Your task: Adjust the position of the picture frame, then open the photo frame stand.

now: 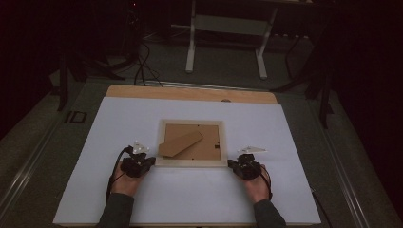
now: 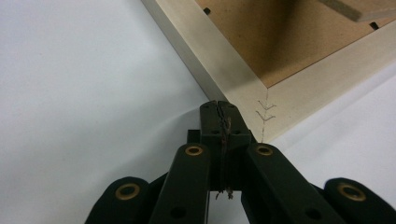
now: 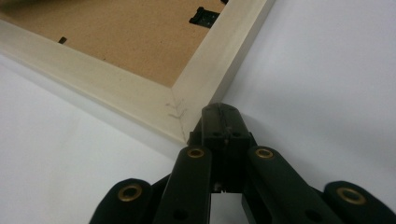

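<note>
We saw the picture frame [image 1: 191, 162] lying face down near the middle of the white surface [image 1: 119, 118], its brown backing board [image 1: 209, 147] upward and a cardboard stand flap [image 1: 180, 144] resting aslant across the left half of that board; the pale wooden border ran all round it.

The left gripper [image 1: 151, 161] sat at the frame's near left corner, held in the left hand [image 1: 126, 179]; in the left gripper view its fingers [image 2: 208, 116] were pressed together with nothing between them, their tips right at the outer edge of the corner [image 2: 243, 93], just beside the mitre joint with its two small V-shaped staples [image 2: 265, 112]; whether the tips actually touched the wood we could not tell.

The right gripper [image 1: 231, 164] sat at the near right corner, held in the right hand [image 1: 256, 184]; in the right gripper view its fingers [image 3: 212, 122] were likewise pressed together and empty, their tips close against the outer side of the corner [image 3: 196, 100], beside a similar stapled joint [image 3: 175, 109]; a black metal clip [image 3: 203, 16] showed on the backing farther up.

So the frame lay between the two grippers, ahead of both sets of fingers, flat on the surface, gripped by neither.

We could read no brand, label or writing on the frame, the backing or the grippers.
</note>
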A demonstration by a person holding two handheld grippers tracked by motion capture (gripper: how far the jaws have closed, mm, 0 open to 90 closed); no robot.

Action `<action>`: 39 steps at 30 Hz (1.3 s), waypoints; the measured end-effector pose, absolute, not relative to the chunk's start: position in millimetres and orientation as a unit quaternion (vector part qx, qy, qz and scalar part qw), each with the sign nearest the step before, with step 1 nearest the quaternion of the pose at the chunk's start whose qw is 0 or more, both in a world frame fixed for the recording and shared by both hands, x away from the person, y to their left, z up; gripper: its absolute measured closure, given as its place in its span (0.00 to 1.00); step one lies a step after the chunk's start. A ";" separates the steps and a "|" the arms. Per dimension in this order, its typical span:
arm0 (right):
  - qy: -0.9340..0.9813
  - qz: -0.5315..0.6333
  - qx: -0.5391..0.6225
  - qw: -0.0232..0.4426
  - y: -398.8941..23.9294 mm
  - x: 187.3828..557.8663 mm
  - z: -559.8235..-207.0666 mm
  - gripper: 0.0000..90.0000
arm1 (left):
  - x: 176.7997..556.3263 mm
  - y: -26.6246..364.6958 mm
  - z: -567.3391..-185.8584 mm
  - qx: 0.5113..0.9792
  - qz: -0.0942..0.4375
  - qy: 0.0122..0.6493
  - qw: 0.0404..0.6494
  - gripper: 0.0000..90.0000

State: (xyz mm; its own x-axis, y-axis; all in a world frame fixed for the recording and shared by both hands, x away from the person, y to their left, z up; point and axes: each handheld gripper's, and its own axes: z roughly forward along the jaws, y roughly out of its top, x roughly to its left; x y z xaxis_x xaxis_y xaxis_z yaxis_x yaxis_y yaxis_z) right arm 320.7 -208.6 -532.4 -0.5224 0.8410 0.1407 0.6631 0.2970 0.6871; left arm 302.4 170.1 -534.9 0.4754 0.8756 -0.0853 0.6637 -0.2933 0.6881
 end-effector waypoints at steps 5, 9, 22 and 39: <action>0.801 0.353 0.467 0.127 -208.4 318.7 -531.6 1.00 | 303.8 168.9 -535.0 0.788 0.160 0.489 0.338 1.00; 0.800 0.351 0.470 0.126 -208.5 317.6 -531.2 1.00 | 304.6 168.1 -535.2 0.787 0.163 0.490 0.338 1.00; 0.797 0.365 0.459 0.147 -214.4 316.4 -522.4 1.00 | 306.5 170.7 -533.9 0.781 0.159 0.493 0.349 0.95; 0.789 0.386 0.454 0.148 -219.7 315.7 -516.0 0.92 | 303.3 180.4 -526.9 0.751 0.168 0.512 0.381 0.89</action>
